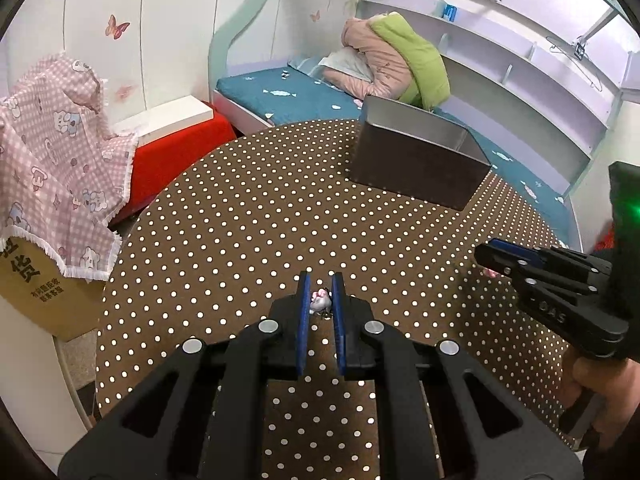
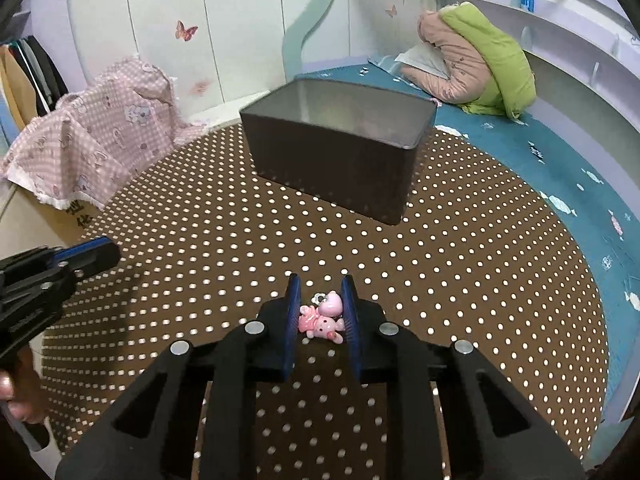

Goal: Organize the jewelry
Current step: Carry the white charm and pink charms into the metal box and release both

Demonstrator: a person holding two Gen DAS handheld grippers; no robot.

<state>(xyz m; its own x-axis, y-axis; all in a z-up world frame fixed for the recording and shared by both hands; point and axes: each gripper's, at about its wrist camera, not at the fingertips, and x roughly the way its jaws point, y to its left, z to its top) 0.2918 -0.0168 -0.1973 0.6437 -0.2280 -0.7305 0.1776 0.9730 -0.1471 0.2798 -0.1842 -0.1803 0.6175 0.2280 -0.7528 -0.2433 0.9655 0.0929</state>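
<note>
My left gripper [image 1: 321, 280] is shut on a small white charm with a pink bow [image 1: 320, 301], held just above the brown polka-dot tablecloth [image 1: 240, 240]. In the right wrist view, my right gripper [image 2: 321, 280] has its blue pads pressed on a pink bear charm with a heart [image 2: 322, 320]. An open dark metal tin [image 2: 332, 168] stands at the far side of the table, also seen as the tin [image 1: 416, 168] from the left wrist. The right gripper [image 1: 492, 256] reaches in from the right edge, and the left gripper [image 2: 108, 254] shows at the left edge.
A bed with a teal sheet [image 1: 304, 100] and a pink and green quilt [image 1: 400, 60] lies behind the table. A cardboard box [image 1: 36, 288] draped in pink checked cloth [image 1: 60, 152] stands left of the table, beside a red-covered block [image 1: 176, 156].
</note>
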